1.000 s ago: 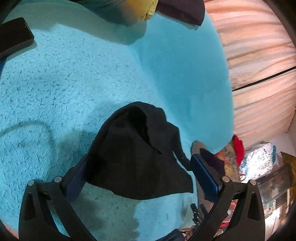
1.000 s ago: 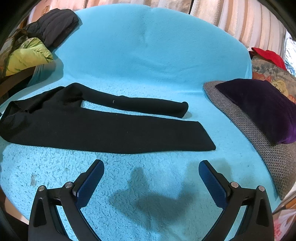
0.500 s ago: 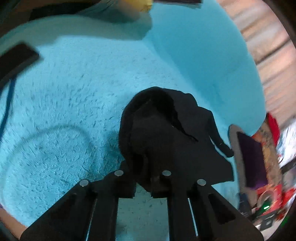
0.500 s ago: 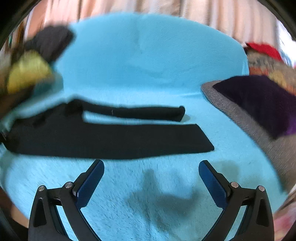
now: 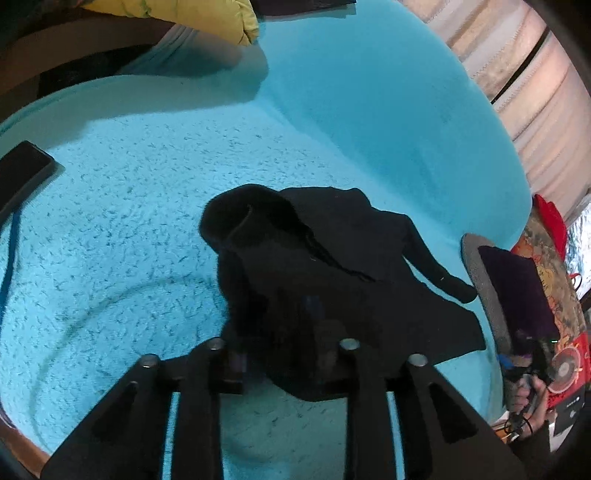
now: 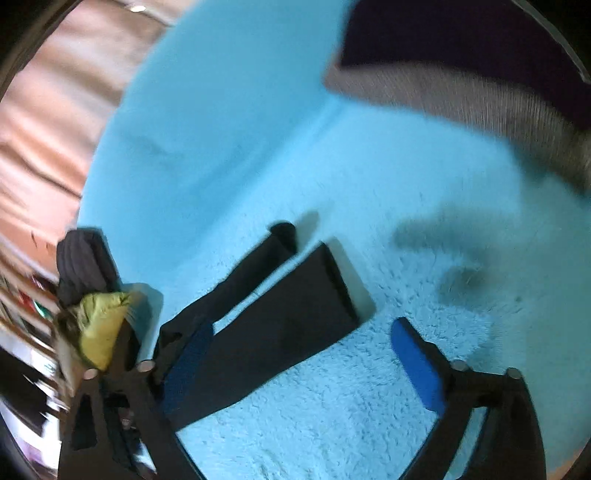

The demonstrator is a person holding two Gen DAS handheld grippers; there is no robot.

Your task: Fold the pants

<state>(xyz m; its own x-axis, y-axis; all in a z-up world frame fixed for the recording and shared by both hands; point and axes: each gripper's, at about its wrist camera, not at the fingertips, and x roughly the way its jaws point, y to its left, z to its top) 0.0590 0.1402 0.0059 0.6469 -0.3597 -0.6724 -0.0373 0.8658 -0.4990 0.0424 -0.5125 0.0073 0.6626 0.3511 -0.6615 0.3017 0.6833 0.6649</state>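
Black pants (image 5: 332, 280) lie on a turquoise fleece-covered sofa (image 5: 129, 206). My left gripper (image 5: 295, 332) is shut on the waist end of the pants, and the cloth hides its fingertips. In the right wrist view the two pant legs (image 6: 280, 317) stretch away side by side, the near one wider. My right gripper (image 6: 303, 354) is open and tilted, low over the near leg's hem. Its left blue pad (image 6: 188, 354) is over the black cloth and its right pad (image 6: 413, 362) is over bare fleece. That view is motion-blurred.
A black phone (image 5: 22, 177) lies at the sofa's left edge. A yellow-green garment (image 5: 192, 14) and a dark one (image 6: 81, 258) sit on the armrest. A grey cushion with a purple pillow (image 6: 480, 66) lies past the leg ends. Pink curtains (image 5: 517, 74) hang behind.
My left gripper has closed on the waist of the pants and pulled it up a little. My right gripper has swung down and rolled towards the leg hems, staying open.
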